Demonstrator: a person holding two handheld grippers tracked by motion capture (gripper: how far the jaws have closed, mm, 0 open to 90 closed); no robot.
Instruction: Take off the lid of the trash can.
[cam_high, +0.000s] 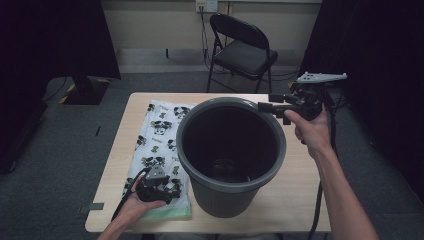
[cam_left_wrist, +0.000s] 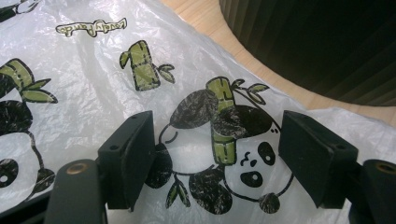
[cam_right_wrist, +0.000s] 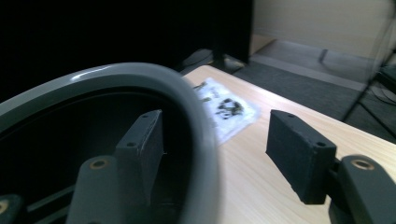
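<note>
bin (cam_high: 231, 155) on table, dark inside

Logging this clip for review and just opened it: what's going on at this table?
A person works at a wooden table with a gripper in each hand. The left gripper hovers with open jaws over a folded panda-print plastic bag lying flat beside a grey bin, not yet pinching it. The right gripper is at the bin's rim on the far right side, its open jaws straddling the rim, one inside and one outside, without pressing it. The bin stands upright with no liner in it.
</note>
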